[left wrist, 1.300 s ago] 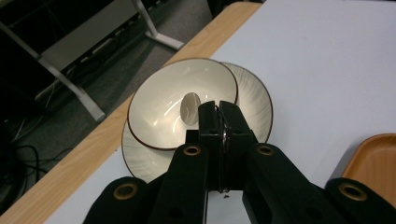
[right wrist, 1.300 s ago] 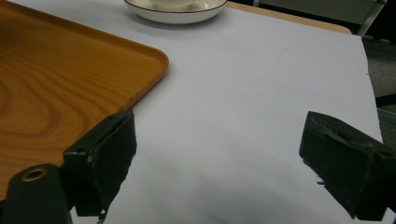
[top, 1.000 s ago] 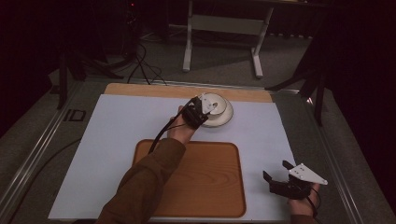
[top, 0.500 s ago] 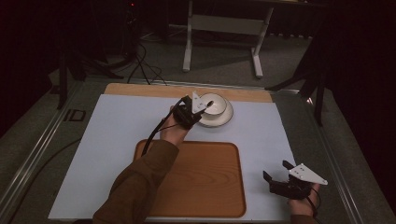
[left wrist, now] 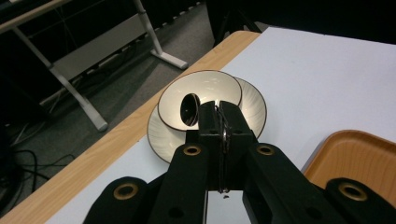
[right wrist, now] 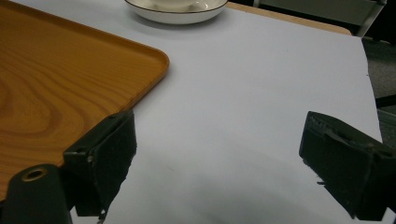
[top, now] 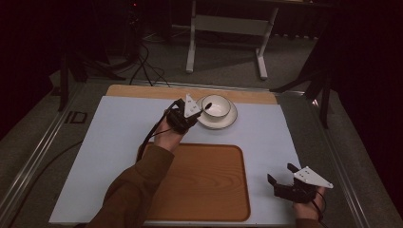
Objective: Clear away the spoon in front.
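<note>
The left gripper [left wrist: 219,122], jaws clamped on a dark metal spoon [left wrist: 189,110], holds it over the cream dark-rimmed bowl [top: 216,106] on its saucer [top: 227,122] at the counter's far edge. Likely next: carrying the spoon to the wooden tray [top: 209,180]. The right gripper [right wrist: 224,163] rests wide open, empty.

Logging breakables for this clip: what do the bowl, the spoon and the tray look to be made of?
Bowl: likely glazed ceramic, cream with a dark rim, glossy. Spoon, clamped in the left gripper: apparently polished metal, mirror-like. Tray: wood or wood-look laminate; grain shows.
</note>
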Tool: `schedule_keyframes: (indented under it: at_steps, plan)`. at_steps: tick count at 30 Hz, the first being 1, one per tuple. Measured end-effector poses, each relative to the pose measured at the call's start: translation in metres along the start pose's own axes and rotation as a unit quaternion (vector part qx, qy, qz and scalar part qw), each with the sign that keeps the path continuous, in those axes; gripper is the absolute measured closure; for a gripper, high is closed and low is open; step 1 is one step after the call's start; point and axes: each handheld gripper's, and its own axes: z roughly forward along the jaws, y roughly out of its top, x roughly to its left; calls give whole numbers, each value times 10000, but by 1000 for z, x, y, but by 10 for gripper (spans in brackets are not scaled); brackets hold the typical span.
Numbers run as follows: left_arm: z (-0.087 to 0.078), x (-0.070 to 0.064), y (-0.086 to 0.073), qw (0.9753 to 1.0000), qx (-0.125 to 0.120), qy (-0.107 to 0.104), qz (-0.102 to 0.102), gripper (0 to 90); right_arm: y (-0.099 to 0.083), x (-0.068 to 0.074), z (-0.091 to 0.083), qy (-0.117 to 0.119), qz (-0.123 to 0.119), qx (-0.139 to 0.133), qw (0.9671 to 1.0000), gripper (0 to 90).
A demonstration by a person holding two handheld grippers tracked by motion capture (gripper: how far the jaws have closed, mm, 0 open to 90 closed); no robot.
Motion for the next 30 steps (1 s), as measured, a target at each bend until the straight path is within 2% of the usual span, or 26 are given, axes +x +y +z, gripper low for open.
schedule_keyframes:
  at_steps: [23, 30]
  plan:
    - [-44, 7, -21, 9999, -85, 133, -45, 888, 0, 1, 0, -3, 2, -13, 10000, 109]
    - [-56, 10, -28, 9996, -134, 192, -128, 887, 0, 1, 0, -4, 0, -15, 10000, 109]
